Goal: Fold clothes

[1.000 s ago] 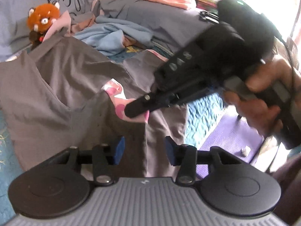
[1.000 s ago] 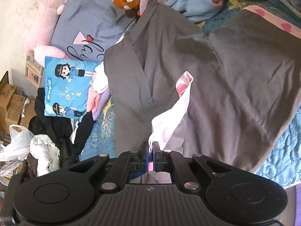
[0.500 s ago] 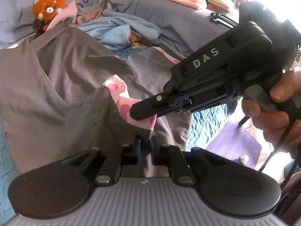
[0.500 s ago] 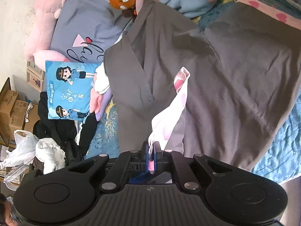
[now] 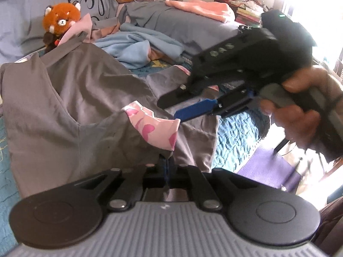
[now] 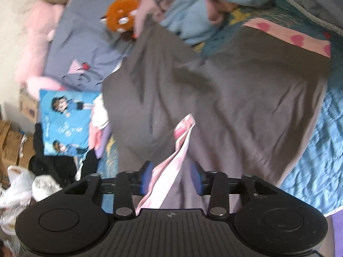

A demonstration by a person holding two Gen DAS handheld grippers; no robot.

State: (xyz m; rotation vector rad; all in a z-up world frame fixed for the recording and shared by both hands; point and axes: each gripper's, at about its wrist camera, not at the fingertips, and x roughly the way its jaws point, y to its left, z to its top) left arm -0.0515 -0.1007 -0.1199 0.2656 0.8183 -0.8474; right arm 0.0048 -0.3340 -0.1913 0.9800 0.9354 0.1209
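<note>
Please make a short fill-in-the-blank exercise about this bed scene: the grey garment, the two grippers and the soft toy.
1. The left gripper is ____ on the edge of the large grey cloth garment.
2. The pink lining of the garment carries a print of ____.
3. The orange-brown plush toy sits ____ the garment's far end.
4. The jaws of the right gripper are ____, the lining loose between them.

Missing words: shut; hearts; beyond; opening

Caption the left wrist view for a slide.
Left gripper shut on grey garment edge; right gripper opening beside its pink heart-print lining.
</note>
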